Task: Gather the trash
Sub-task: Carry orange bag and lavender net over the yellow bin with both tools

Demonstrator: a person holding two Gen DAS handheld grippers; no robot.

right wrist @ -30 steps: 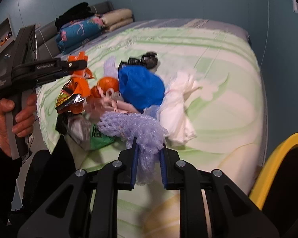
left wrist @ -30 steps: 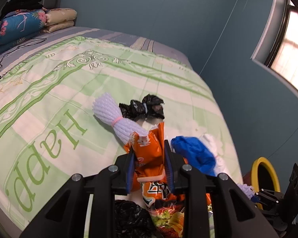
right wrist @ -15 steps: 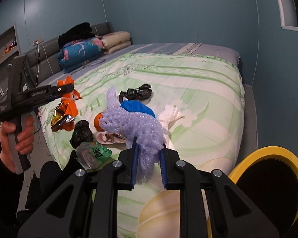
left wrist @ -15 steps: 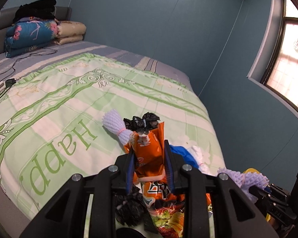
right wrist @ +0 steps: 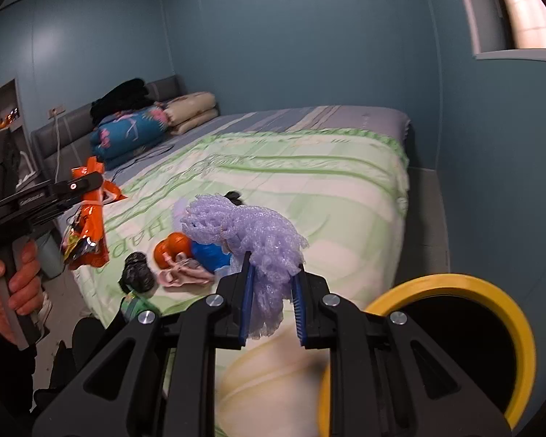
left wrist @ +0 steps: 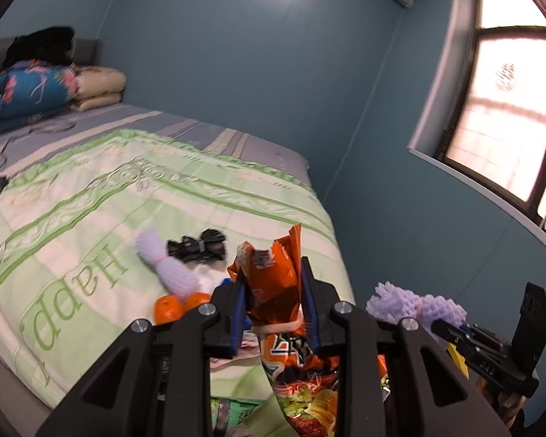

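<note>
We have the orange snack bag (left wrist: 273,284) pinched between the blue pads of our left gripper (left wrist: 273,313); its torn top stands above the fingertips and its printed lower half hangs below them, clear of the bed. In our right gripper (right wrist: 273,302) we hold the purple foam net (right wrist: 244,229), the pads pressed in on its lower end while the frilly bulk spreads out above and ahead of the fingers. Just right of that gripper and below it sits the yellow-rimmed bin (right wrist: 466,284), its dark mouth facing us.

Ahead of the right gripper and lower, near the bed's edge, the rest of the trash lies together: two orange fruits (right wrist: 173,249), a blue plastic bag (right wrist: 209,255), a pink scrap (right wrist: 185,276), a crumpled black bag (right wrist: 138,273) and a green packet (right wrist: 134,306). Beyond the left gripper we see a pale foam sleeve (left wrist: 167,266) and a black knotted bag (left wrist: 196,247) on the green quilt (left wrist: 72,218). Folded bedding (right wrist: 134,134) is stacked at the far end.
</note>
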